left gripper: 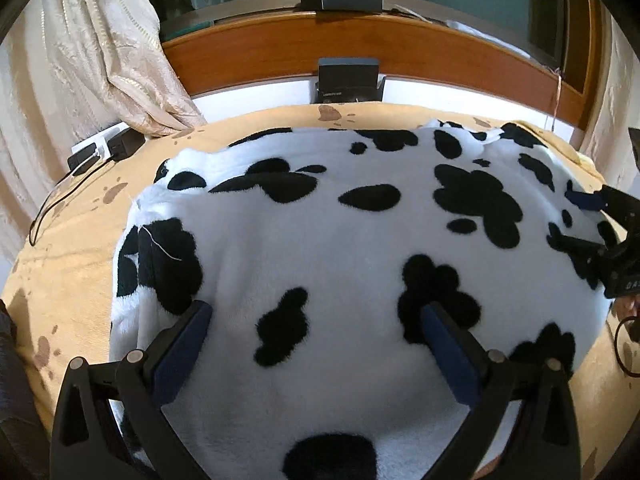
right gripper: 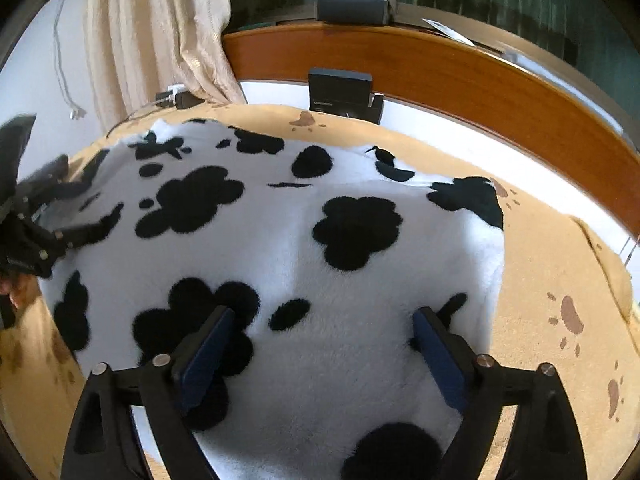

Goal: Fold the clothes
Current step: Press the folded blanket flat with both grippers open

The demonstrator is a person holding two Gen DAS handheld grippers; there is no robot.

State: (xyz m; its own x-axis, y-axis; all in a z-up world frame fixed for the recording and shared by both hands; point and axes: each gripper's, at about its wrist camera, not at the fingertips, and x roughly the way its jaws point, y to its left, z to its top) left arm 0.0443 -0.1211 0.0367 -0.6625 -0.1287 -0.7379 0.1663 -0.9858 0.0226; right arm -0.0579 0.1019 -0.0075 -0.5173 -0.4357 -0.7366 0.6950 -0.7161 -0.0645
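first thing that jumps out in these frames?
The cow-print fleece garment dominates, spread flat over the tan paw-print blanket. Both the left gripper and right gripper hang open above its near edge. Behind it, a dark box leans against the wooden headboard.

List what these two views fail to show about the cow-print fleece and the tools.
- Fleece near edge: cut off by the bottom of both wrist views and by the fingers.
- What garment it is: no sleeves or collar can be made out in either view.
- Right tool in the left wrist view: cropped by the right edge.
- Left tool in the right wrist view: blurred and cropped at the left edge.
- Box label: too small to read.
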